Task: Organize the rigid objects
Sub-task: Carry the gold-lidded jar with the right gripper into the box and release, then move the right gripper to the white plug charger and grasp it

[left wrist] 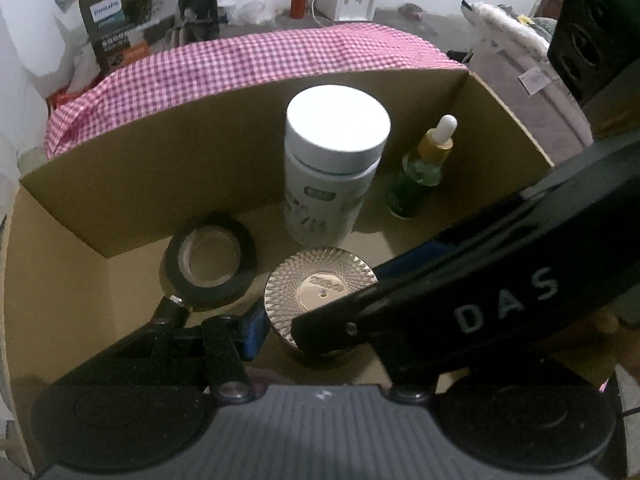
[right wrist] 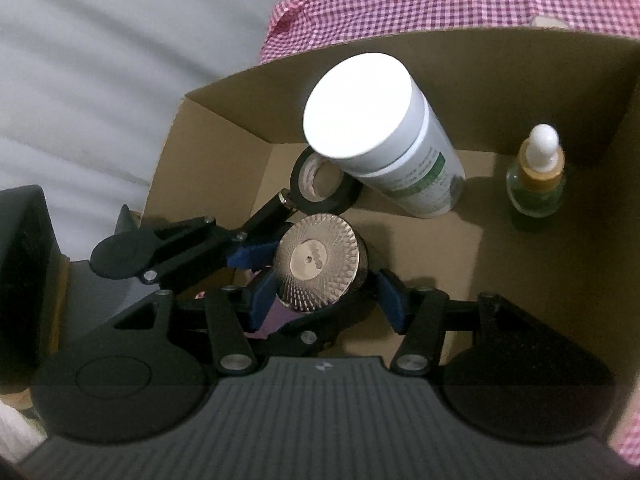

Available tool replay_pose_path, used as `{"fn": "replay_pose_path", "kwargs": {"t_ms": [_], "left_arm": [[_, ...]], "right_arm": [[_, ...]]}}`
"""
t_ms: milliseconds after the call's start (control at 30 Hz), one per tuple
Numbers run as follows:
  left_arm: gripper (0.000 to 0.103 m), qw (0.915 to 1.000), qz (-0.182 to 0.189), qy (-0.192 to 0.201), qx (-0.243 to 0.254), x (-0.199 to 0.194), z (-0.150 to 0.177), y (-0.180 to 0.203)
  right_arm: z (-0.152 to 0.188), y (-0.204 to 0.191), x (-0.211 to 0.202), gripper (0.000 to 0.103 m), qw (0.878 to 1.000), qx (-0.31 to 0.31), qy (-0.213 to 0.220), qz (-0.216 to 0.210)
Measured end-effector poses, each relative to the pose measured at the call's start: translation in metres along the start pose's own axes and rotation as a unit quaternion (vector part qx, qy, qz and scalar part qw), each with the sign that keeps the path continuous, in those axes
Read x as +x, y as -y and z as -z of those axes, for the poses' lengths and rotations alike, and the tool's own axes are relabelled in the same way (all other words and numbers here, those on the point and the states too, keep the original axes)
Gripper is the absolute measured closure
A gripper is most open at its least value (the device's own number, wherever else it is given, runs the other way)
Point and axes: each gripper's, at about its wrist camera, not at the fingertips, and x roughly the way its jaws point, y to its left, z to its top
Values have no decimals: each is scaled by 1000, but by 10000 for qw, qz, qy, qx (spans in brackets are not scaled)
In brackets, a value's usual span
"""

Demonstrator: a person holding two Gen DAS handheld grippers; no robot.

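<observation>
Set low inside the cardboard box [right wrist: 500,56] to park the gold-lidded jar [right wrist: 318,264] beside the black tape roll [right wrist: 324,184], right gripper [right wrist: 324,296] spread clear of it (left gripper [left wrist: 276,328] apparently pinching it)

The right tool [left wrist: 460,292] hides the jar's [left wrist: 320,292] right side.

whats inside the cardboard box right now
The cardboard box holds a white-capped bottle, a dropper bottle, a black tape roll and a gold-lidded jar. Both grippers reach in around the jar, hiding its base and the floor nearby.
</observation>
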Motion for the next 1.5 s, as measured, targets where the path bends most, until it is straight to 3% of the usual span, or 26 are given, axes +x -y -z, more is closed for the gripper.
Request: {"fn": "replay_pose_path", "kwargs": {"t_ms": [267,467,633,700,833,1033,1267,1400,1500], "left_arm": [[45,9998,79,-177,-105,5,-1,-4],[40,10000,30,61,-54,-1,0,1],[24,9986,49,522,45,-27,10,6],[24,9971,90,752,32,-44,17,6],[16,9913,36,1315,-58,-89,41,7],[13,9795,-68,2012,-65,-148,95,13],[13,9796,-95,1970,-382,-147,161,8],[13,9830,-212,1758,-493,-128,185,6],[13,9846,-325,1635,-525,-112,193,8]], "right_arm": [[1,-1,13,47,9999,-81,11,141],[1,-8,9,47,9989,-258,214,325],[12,-23,-17,43,9958,-515,632,427],[21,-30,-35,40,9935,-602,882,402],[49,-42,-78,22,9847,-746,1550,289],[104,-54,-123,14,9644,-1057,2377,464],[176,-54,-121,9,9535,-861,2778,792],[209,-60,-106,9,9549,-706,2851,441],[219,-60,-85,9,9632,-570,2626,122]]}}
